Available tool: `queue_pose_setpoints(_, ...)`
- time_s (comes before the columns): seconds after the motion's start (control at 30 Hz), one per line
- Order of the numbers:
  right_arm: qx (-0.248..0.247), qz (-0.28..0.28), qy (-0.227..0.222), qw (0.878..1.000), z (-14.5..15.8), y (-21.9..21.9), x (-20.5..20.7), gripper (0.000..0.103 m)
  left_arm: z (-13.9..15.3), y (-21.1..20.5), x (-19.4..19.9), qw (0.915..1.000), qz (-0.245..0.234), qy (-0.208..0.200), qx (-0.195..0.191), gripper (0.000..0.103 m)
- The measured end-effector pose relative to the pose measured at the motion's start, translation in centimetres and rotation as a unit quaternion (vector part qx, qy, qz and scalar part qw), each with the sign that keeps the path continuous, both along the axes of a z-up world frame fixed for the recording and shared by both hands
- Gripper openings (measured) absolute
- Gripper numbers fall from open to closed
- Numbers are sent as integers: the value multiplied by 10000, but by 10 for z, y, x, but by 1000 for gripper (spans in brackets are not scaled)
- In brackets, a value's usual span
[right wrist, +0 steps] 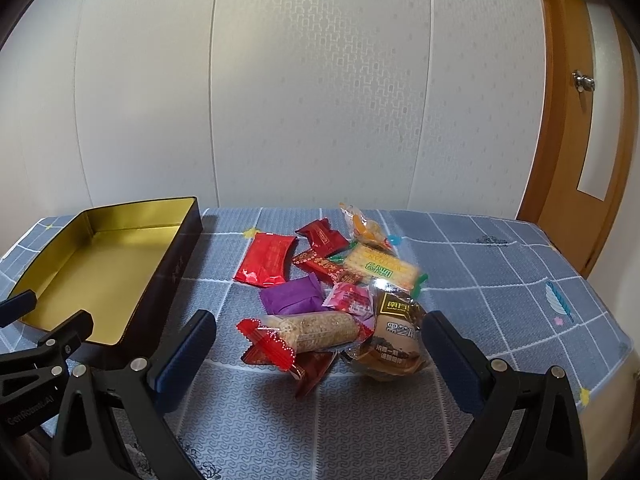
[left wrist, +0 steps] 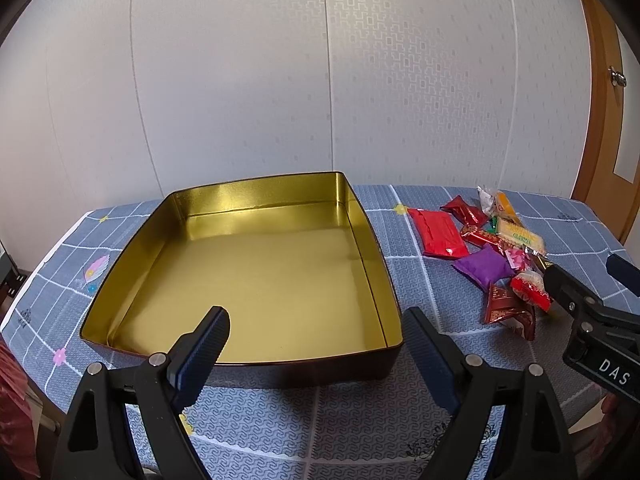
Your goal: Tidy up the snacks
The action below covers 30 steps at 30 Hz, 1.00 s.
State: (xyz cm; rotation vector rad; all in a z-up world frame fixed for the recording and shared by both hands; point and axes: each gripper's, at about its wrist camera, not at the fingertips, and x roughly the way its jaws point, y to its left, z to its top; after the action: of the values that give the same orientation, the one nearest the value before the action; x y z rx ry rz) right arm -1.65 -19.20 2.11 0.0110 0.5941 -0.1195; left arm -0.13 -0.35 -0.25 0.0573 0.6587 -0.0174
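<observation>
Right tool (right wrist: 320, 338) agape, snack pile (right wrist: 332, 280) beside tin (right wrist: 160, 276)

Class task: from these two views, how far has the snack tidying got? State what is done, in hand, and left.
Done: nothing; the tin holds no snacks. In hand: nothing; the left claw is open by the tin, and the right claw is open around the near end of the snack pile. Left: every snack lies on the tablecloth.

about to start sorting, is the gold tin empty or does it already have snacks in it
Empty: the gold tin shows only bare floor.
</observation>
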Motion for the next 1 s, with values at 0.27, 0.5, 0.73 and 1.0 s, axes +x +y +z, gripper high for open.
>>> queue_pose_setpoints(0.27, 10, 11, 34, 10000, -1, 1, 1, 103, 0, -1, 0, 10000, -24, 10, 22, 89)
queue_pose_setpoints(0.5, -4, 46, 49, 10000, -2, 3, 1, 103, 0, -1, 0, 10000, -48, 18, 52, 89)
queue_pose_setpoints(0.73, -4, 56, 66, 10000, -2, 2, 1, 103, 0, -2, 0, 10000, -62, 30, 63, 89)
queue_pose_setpoints(1.0, -9, 54, 68, 10000, -2, 2, 1, 103, 0, -2, 1, 9999, -76, 32, 78, 89)
